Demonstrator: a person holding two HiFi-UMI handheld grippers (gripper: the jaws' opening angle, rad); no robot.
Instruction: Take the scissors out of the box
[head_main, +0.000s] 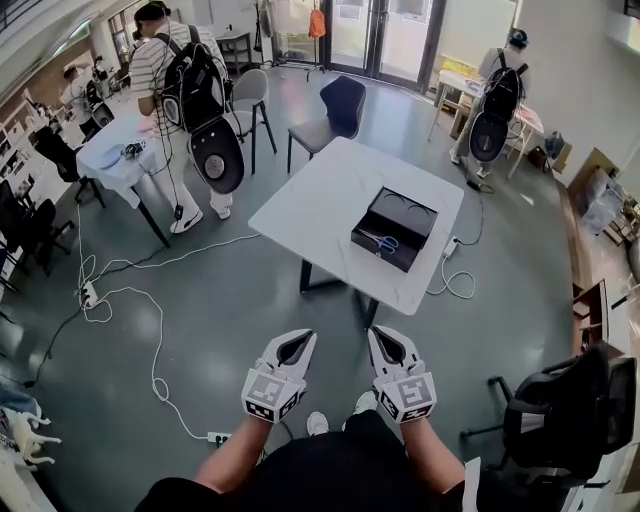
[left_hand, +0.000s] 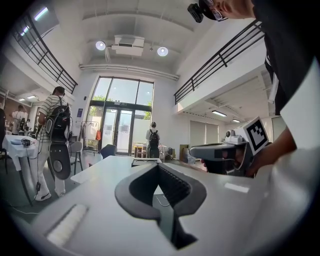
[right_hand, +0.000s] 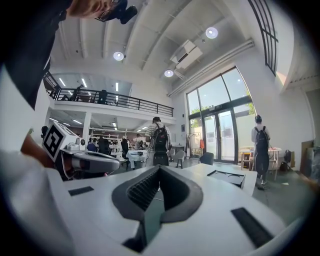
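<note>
Head view shows a white table (head_main: 320, 195) well ahead of the person, an open black box (head_main: 418, 217) on it, the left gripper (head_main: 299, 339) and right gripper (head_main: 384, 336) both closed and empty, and blue-handled scissors (head_main: 380, 241) lying inside the box.

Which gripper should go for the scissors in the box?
Right, probably: the scissors lie in the box almost straight ahead of the right gripper; the left gripper is offset. Both are shut.
</note>
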